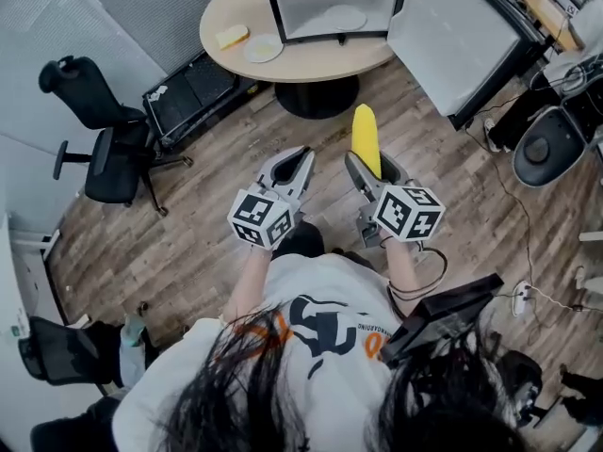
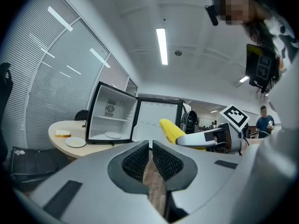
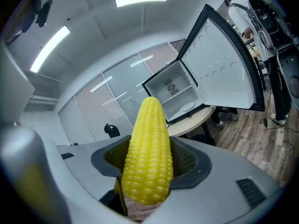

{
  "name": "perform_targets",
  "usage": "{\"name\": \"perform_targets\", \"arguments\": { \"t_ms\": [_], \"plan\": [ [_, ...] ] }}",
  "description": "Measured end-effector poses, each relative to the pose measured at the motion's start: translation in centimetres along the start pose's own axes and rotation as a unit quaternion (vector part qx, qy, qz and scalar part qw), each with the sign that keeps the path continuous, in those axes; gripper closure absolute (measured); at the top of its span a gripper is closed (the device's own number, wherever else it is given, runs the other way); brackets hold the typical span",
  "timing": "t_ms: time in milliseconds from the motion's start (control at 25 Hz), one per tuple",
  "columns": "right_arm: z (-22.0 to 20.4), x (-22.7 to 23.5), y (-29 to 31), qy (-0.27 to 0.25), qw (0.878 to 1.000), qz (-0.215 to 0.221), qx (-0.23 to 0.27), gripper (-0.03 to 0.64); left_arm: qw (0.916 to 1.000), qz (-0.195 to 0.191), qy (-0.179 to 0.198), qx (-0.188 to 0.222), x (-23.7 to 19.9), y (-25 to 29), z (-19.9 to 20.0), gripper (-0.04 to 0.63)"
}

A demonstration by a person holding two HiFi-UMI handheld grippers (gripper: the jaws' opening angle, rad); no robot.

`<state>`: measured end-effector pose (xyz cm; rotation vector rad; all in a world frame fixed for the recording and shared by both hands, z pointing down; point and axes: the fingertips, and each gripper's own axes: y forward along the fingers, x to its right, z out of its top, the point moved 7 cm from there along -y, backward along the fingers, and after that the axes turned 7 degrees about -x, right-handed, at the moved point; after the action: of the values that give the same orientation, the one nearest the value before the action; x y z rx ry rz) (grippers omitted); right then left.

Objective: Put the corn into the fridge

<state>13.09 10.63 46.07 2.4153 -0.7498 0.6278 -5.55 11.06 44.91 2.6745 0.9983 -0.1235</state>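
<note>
- Your right gripper (image 3: 147,174) has its 2 jaws clamped on the corn (image 3: 148,148). The dark pads press the cob's lower half from both sides, and its pointed tip sticks out well past them.
- In the head view the corn (image 1: 365,137) sits just right of centre, over the wooden floor (image 1: 236,158). It points toward the top of the frame, with the right gripper (image 1: 375,169) directly below it.
- Your left gripper (image 2: 150,147) has its jaws drawn together with nothing between them. Only a sliver of floor shows between the pads.
- In the head view the left gripper (image 1: 292,161) is just beside the right one, to its left. The 2 marker cubes sit side by side in the middle of the frame.
- The fridge (image 1: 332,3) stands on the round table (image 1: 292,61) at the top centre of the head view. Its door (image 1: 452,36) is swung wide open to the right, and the inside is white.
- 1 white plate (image 2: 113,135) lies on the fridge floor — you see it at centre left in the left gripper view.
- On the table left of the fridge are another plate (image 1: 263,48) and a yellowish slice (image 1: 232,36), apart from each other.
- The corn is well apart from the fridge — not inside it.
- A black office chair (image 1: 105,149) stands at the left edge of the head view.
</note>
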Motion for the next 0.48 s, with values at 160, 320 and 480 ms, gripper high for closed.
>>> {"name": "perform_targets", "arguments": {
  "t_ms": [160,320,480],
  "plan": [
    [0.5,0.4,1.0,-0.008,1.000,-0.003,-0.008,0.356,1.0000,0.003,-0.004,-0.002,-0.9,0.7,0.1,0.575],
    [1.1,1.2,1.9,-0.004,1.000,-0.008,-0.010,0.356,1.0000,0.001,-0.005,-0.008,-1.8,1.8,0.3,0.575],
    [2.0,2.0,3.5,0.003,1.000,-0.014,-0.013,0.356,0.9998,0.000,-0.006,-0.018,-3.3,3.1,0.4,0.575]
  ]
}}
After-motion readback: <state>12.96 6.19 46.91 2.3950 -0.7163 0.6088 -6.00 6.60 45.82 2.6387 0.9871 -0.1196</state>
